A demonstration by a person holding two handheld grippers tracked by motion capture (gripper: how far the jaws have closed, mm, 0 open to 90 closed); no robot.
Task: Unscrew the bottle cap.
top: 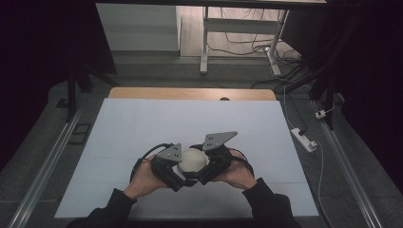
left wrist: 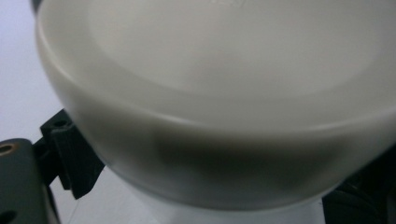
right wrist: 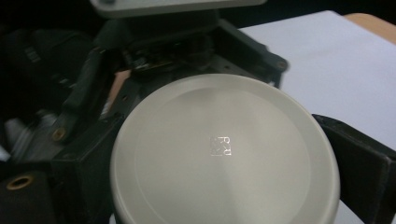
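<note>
Both grippers, left (top: 177,167) and right (top: 212,164), clasp the white lidded container (top: 192,160) between them.

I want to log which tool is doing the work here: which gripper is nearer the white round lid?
Neither is clearly nearer. The left gripper flanks the white round lid on its left, the right gripper on its right, both right up against it; a firm clamp can't be confirmed.

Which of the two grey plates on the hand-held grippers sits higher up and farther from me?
The right hand-held gripper's plate; it rises above the white lid, while the left one's plate sits lower and nearer.
</note>
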